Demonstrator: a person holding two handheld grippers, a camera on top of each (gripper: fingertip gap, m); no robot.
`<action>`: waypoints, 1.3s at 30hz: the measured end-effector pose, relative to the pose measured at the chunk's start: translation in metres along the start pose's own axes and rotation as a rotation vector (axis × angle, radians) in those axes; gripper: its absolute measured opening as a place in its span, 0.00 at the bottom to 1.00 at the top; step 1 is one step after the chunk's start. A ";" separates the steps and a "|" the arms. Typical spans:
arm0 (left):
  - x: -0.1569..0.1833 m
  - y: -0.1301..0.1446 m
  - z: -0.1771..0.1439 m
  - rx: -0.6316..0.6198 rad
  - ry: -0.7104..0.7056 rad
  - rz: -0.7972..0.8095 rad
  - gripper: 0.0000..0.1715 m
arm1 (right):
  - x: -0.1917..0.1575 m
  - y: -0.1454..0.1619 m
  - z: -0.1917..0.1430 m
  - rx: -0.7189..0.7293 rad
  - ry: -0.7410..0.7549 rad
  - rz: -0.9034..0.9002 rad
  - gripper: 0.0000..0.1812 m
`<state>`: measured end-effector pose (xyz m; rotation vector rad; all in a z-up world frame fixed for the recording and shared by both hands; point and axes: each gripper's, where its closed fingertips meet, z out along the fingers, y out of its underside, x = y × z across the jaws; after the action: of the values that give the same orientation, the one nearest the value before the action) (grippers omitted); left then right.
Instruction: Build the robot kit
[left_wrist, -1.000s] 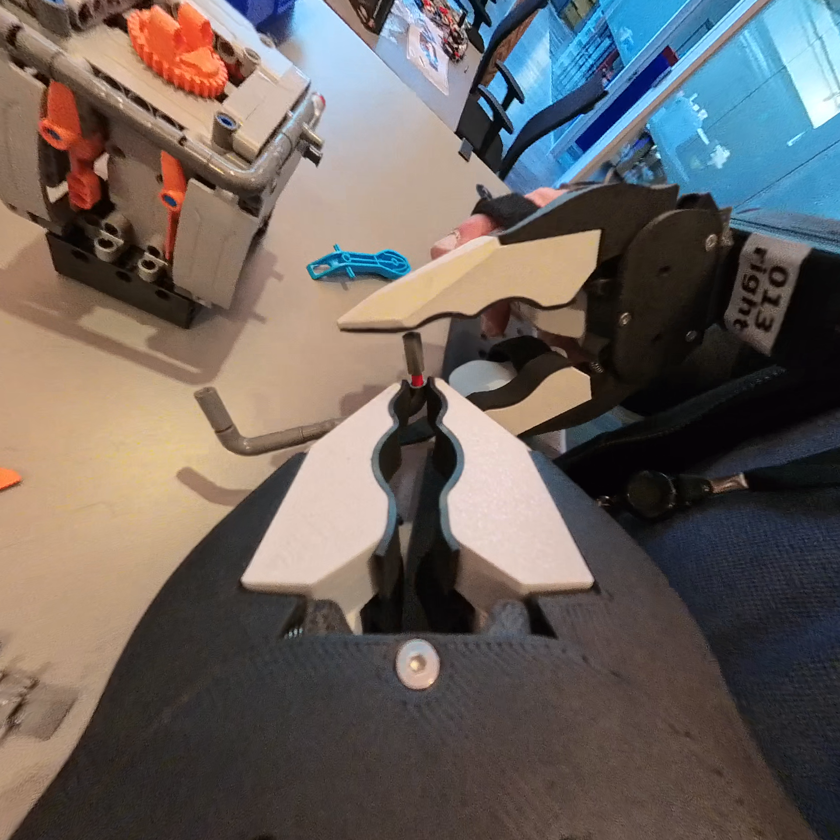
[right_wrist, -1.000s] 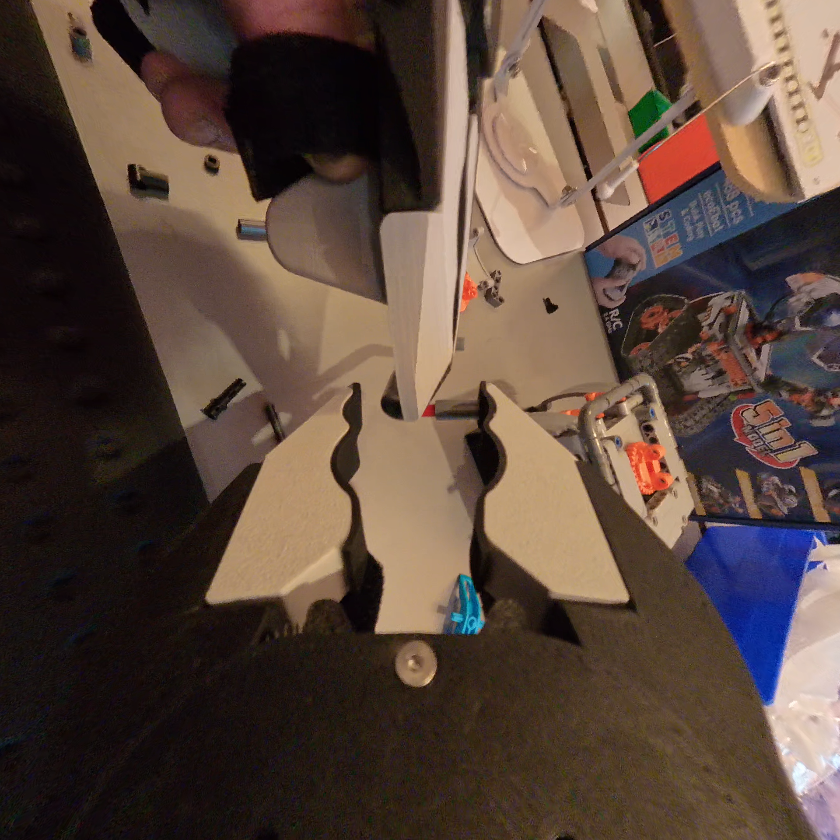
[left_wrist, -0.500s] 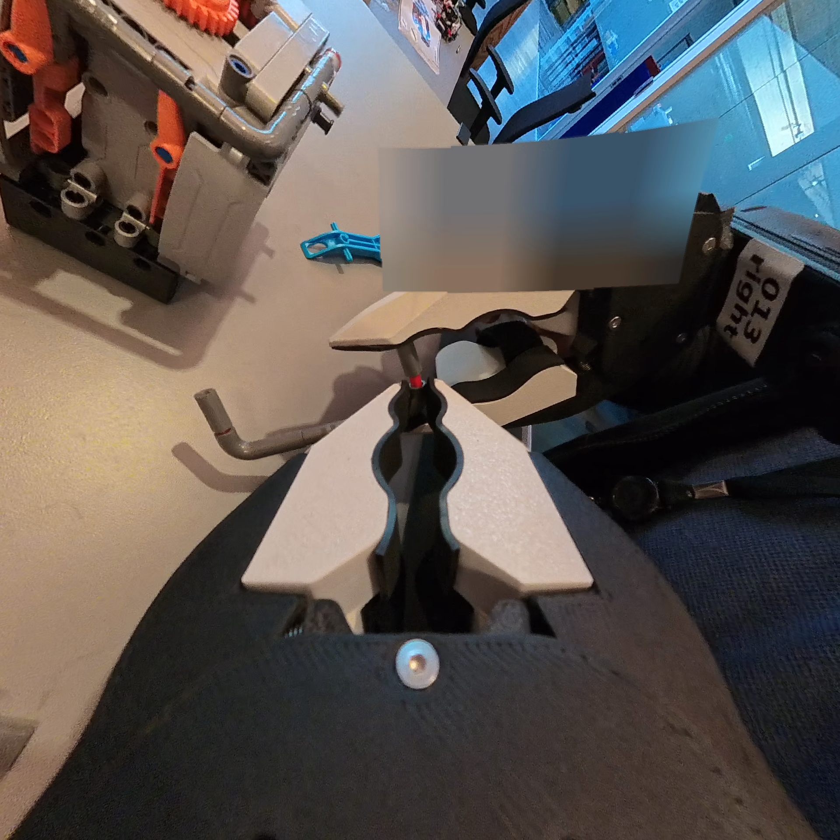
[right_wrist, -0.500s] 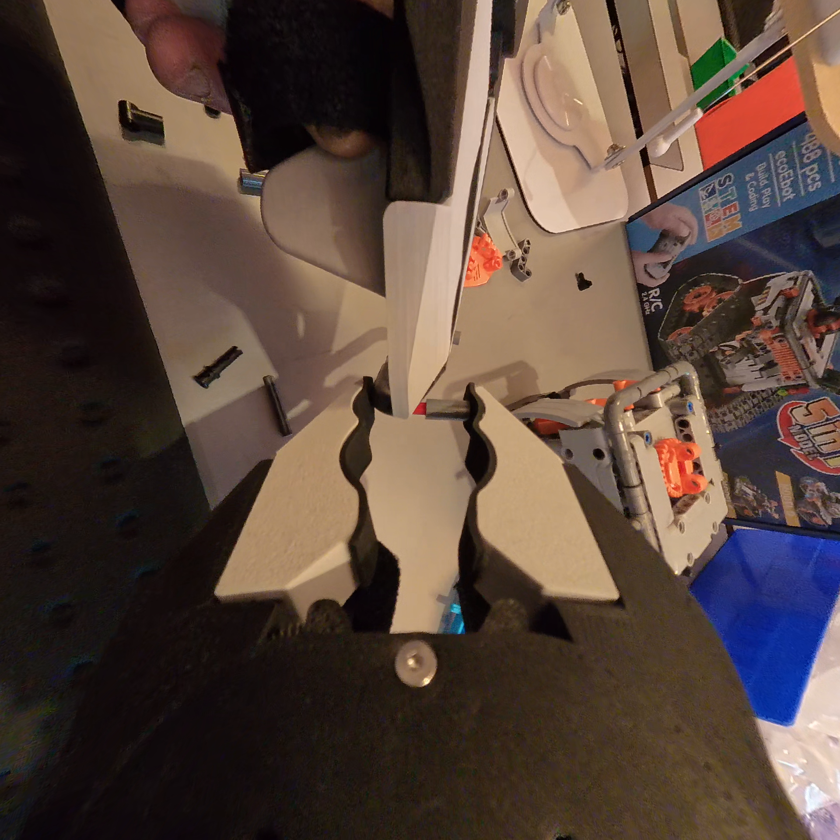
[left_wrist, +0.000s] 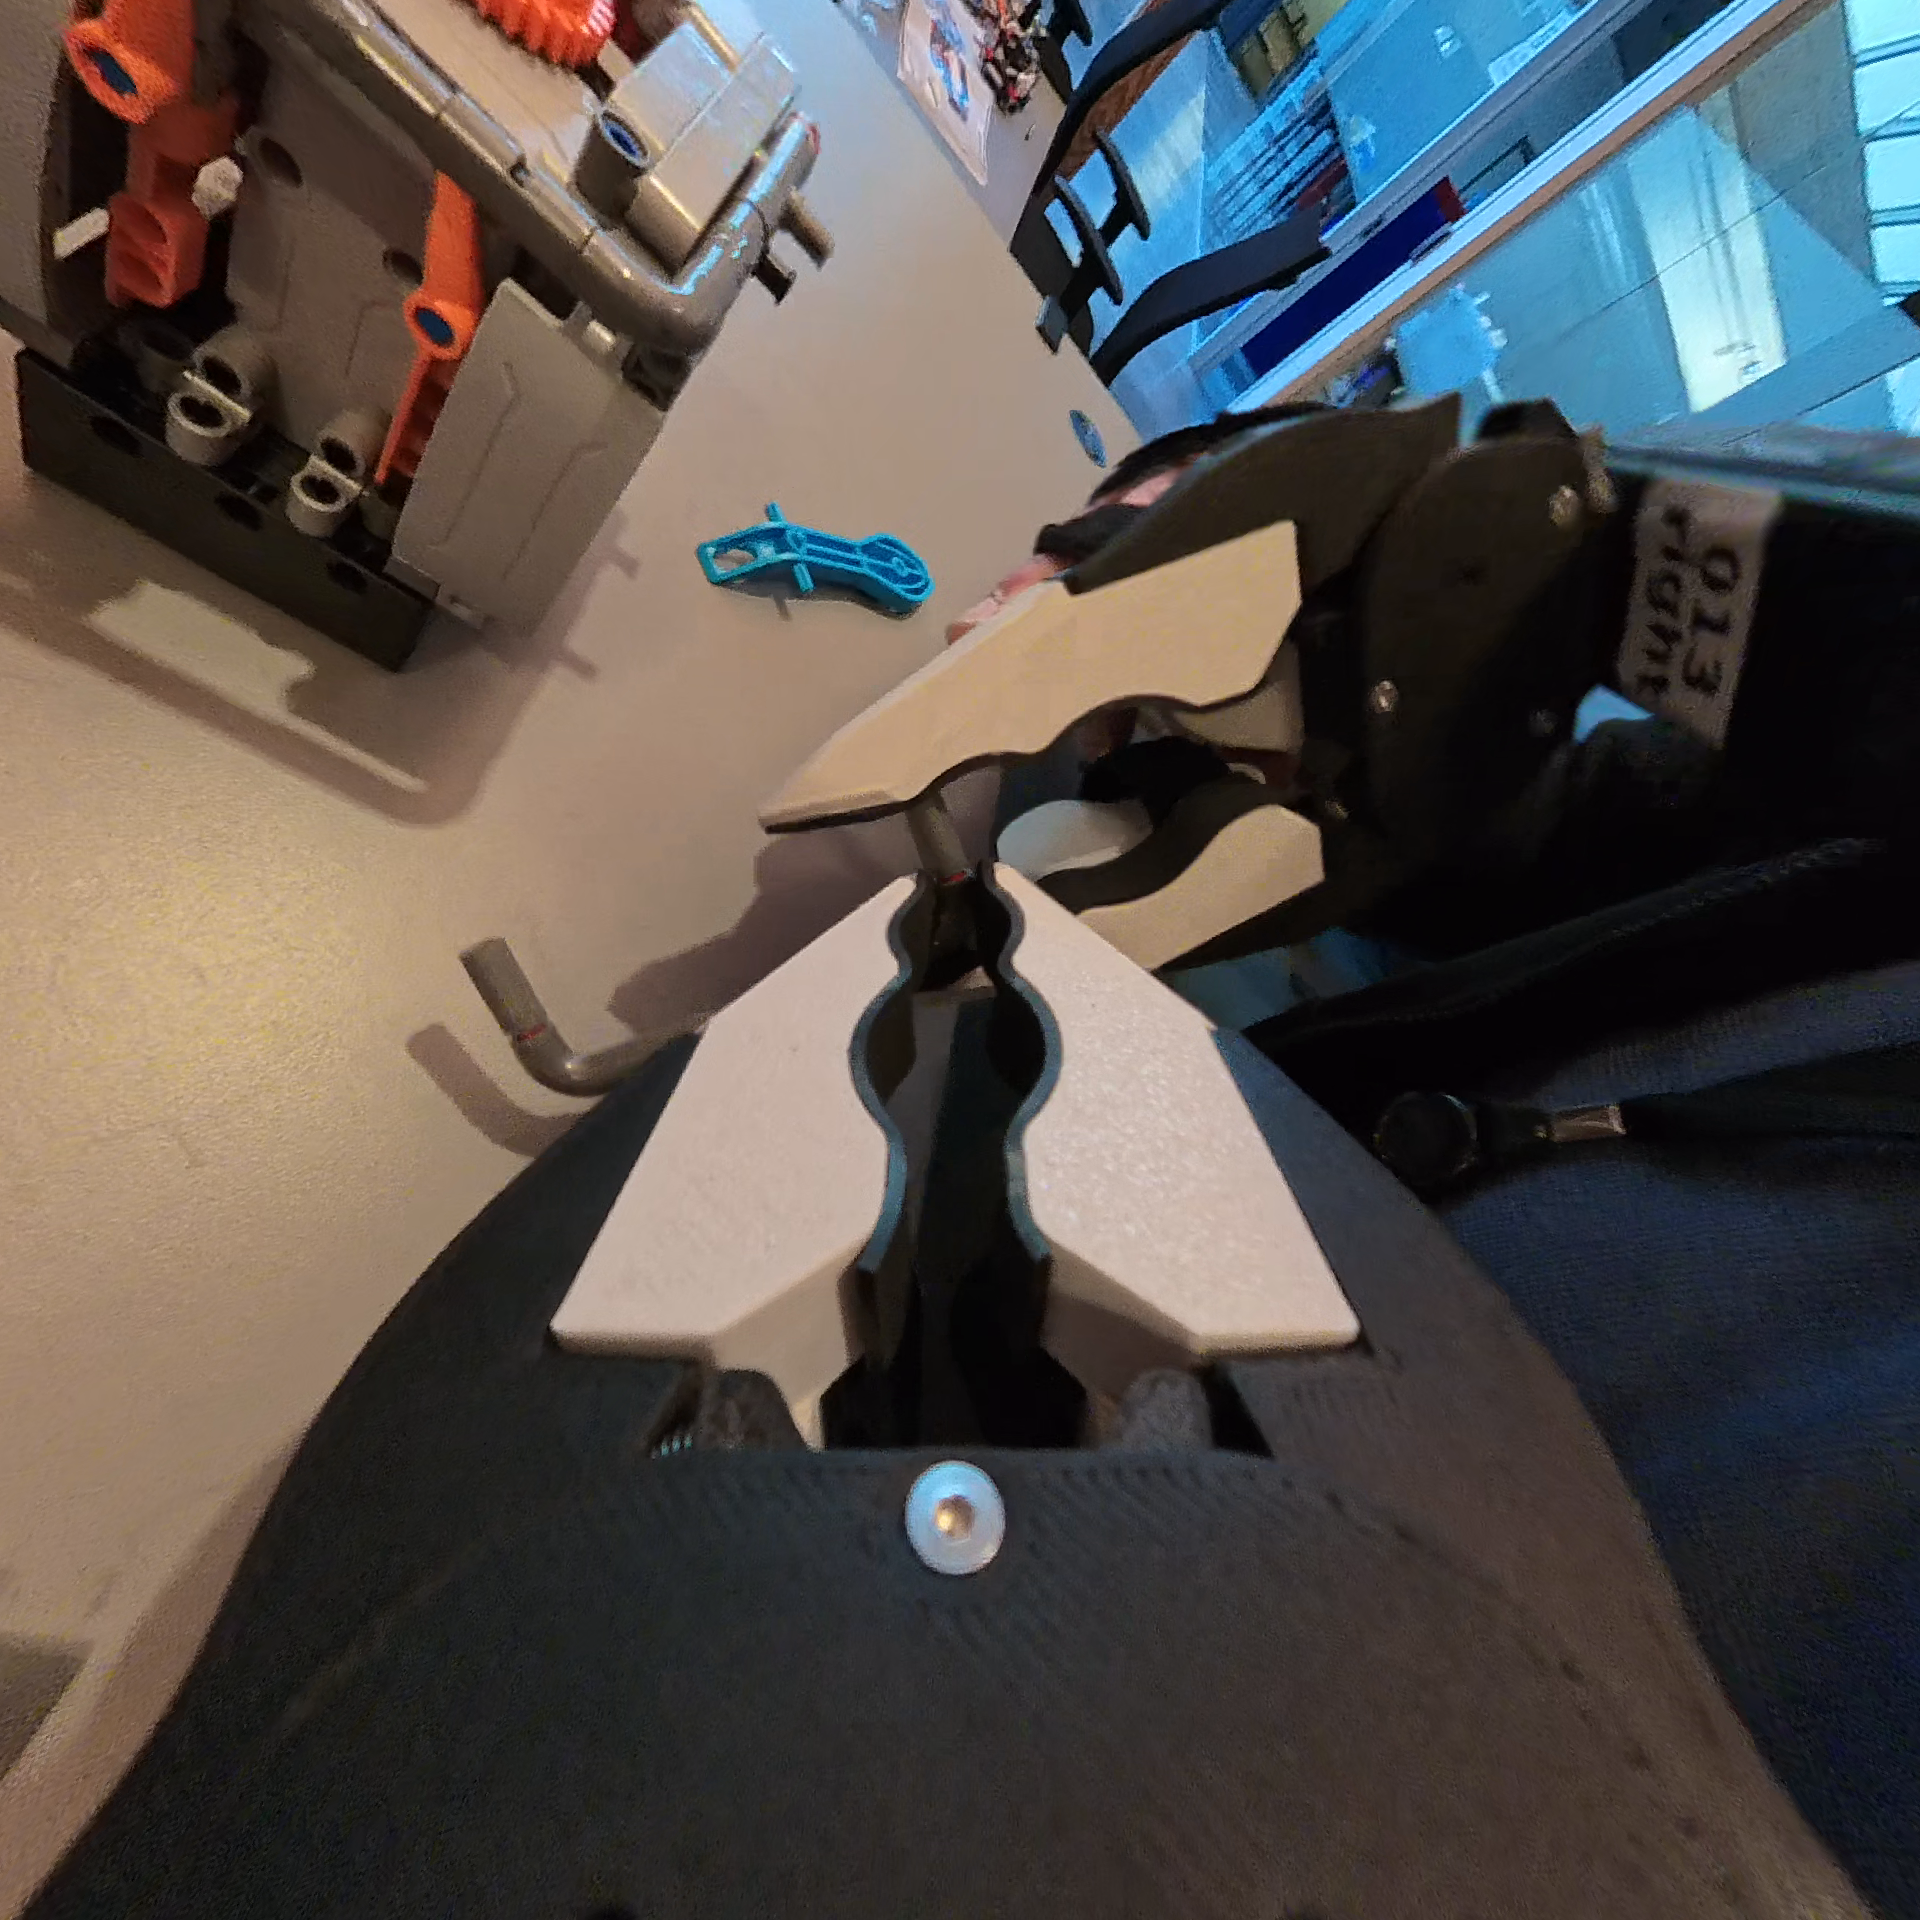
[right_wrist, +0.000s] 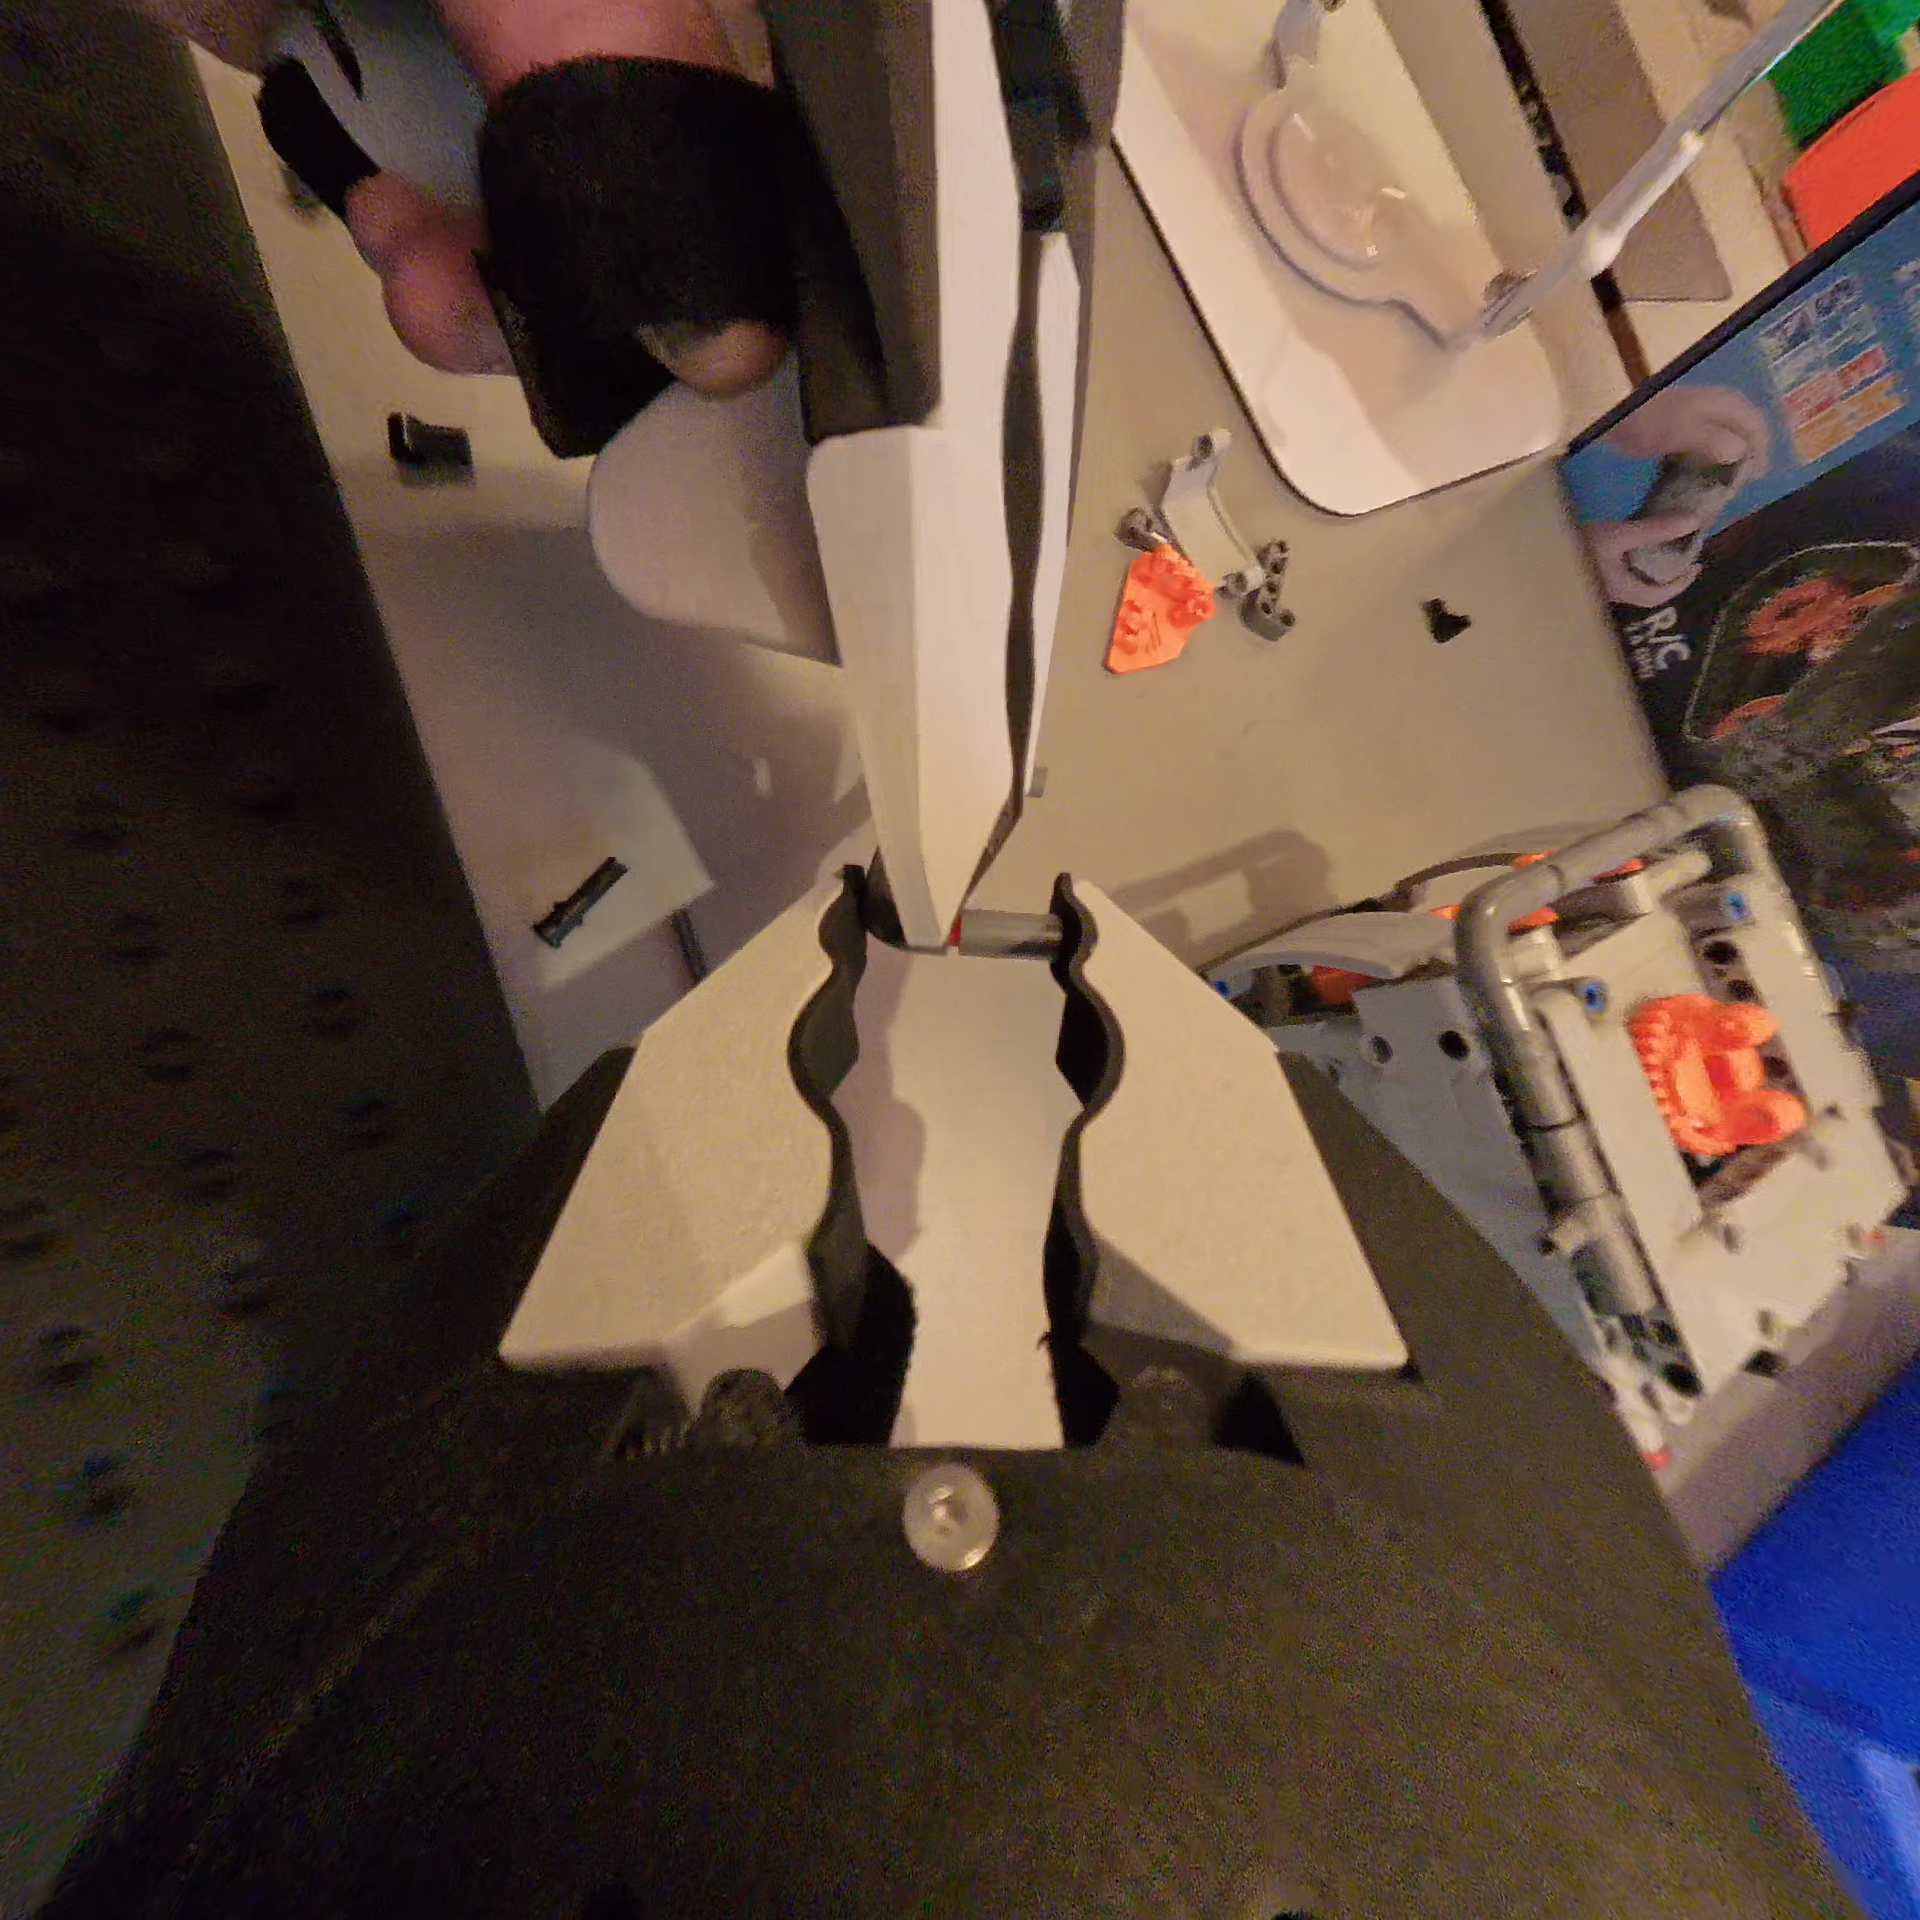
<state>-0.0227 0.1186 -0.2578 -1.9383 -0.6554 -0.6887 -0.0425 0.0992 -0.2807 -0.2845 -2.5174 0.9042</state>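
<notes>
My left gripper (left_wrist: 956, 888) is shut on a small pin with a red end (left_wrist: 954, 879). A short grey sleeve (left_wrist: 938, 834) sticks out of its tip. My right gripper (right_wrist: 961, 916) comes in from the side. Its jaws are closed down on the sleeve (right_wrist: 1008, 928) and on the tip of the left gripper's fingers (right_wrist: 914, 675) together. One right finger presses the sleeve's free end and the other lies against the far side of the left tip. In the left wrist view the right gripper's upper finger (left_wrist: 1039, 675) rests on the sleeve's top.
A grey and orange brick model (left_wrist: 343, 312) stands on the table (left_wrist: 208, 935) and also shows in the right wrist view (right_wrist: 1621, 1091). A blue lever piece (left_wrist: 816, 556), a bent grey tube (left_wrist: 530, 1029), an orange piece (right_wrist: 1153, 608) and black pins (right_wrist: 577, 914) lie loose. A kit box (right_wrist: 1818, 468) stands behind. My left and right fingertips are right by each other.
The right gripper's jaws have narrowed step by step until they touch the sleeve and the left tip. The left gripper has stayed shut on the pin and shifted slightly towards the model.
</notes>
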 end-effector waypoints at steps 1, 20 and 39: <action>0.002 -0.001 -0.002 0.011 0.024 -0.006 0.04 | 0.002 -0.002 -0.002 0.018 0.009 0.003 0.19; 0.008 -0.027 -0.038 0.213 0.299 -0.185 0.09 | 0.023 -0.034 -0.071 0.416 -0.095 0.172 0.19; 0.011 -0.027 -0.041 0.266 0.254 -0.204 0.03 | 0.022 -0.022 -0.074 0.300 -0.021 0.105 0.08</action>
<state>-0.0415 0.0944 -0.2177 -1.5236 -0.7498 -0.9088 -0.0274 0.1306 -0.2085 -0.3138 -2.3596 1.3132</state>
